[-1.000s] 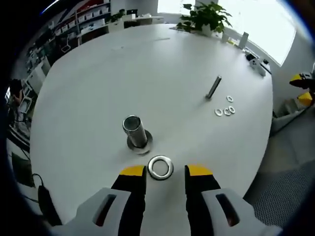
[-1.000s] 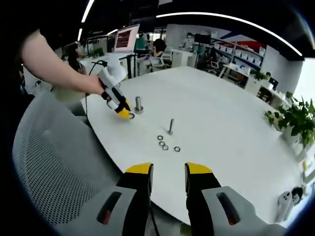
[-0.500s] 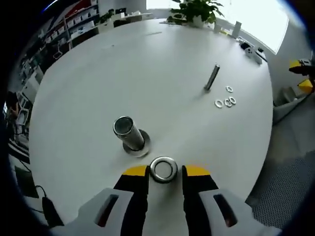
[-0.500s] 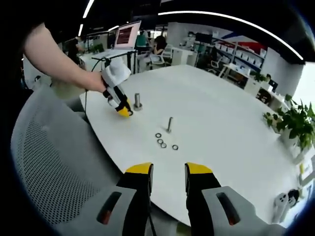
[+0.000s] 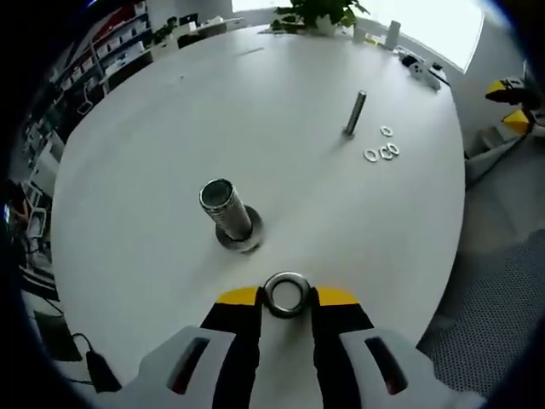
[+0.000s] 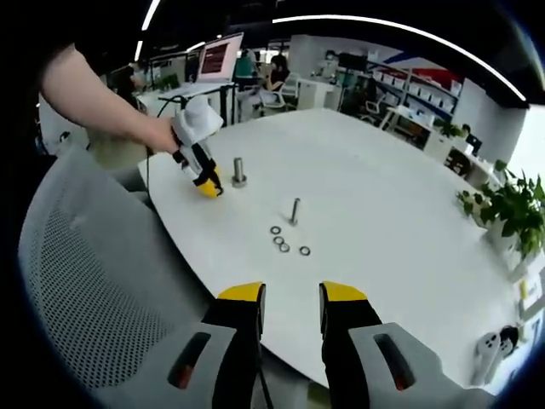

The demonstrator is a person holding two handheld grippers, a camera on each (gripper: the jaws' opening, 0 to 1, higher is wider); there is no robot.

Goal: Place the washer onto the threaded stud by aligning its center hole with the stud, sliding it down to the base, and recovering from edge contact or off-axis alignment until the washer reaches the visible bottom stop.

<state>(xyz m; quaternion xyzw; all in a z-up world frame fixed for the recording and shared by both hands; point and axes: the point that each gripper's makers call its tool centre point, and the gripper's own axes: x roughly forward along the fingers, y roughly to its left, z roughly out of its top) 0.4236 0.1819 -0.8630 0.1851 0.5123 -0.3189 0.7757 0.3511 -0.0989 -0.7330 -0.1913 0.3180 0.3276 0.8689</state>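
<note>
Currently the left tongs point(image 5: 286, 296) pinch the washer point(image 5: 285, 293) between the yellow tips, ring lying roughly flat, low over the white surface point(image 5: 281, 111). Threaded stud point(image 5: 226, 213) stands on its round base just ahead of the tips and a bit left, apart from the washer, so the washer isn't on it yet. Farther ahead and to the right: a slimmer bolt point(image 5: 353, 112) standing upright, with small spare washers point(image 5: 380, 151) lying beside it.

From the right gripper view, the right tongs point(image 6: 291, 294) are slightly spread, nothing between the tips, held off the near edge of the surface, over a grey mesh chair point(image 6: 94, 298). Far ahead-left of them, a hand point(image 6: 162, 136) holds the left tongs down at the stud. Potted plant point(image 6: 507, 209) at the far right.
</note>
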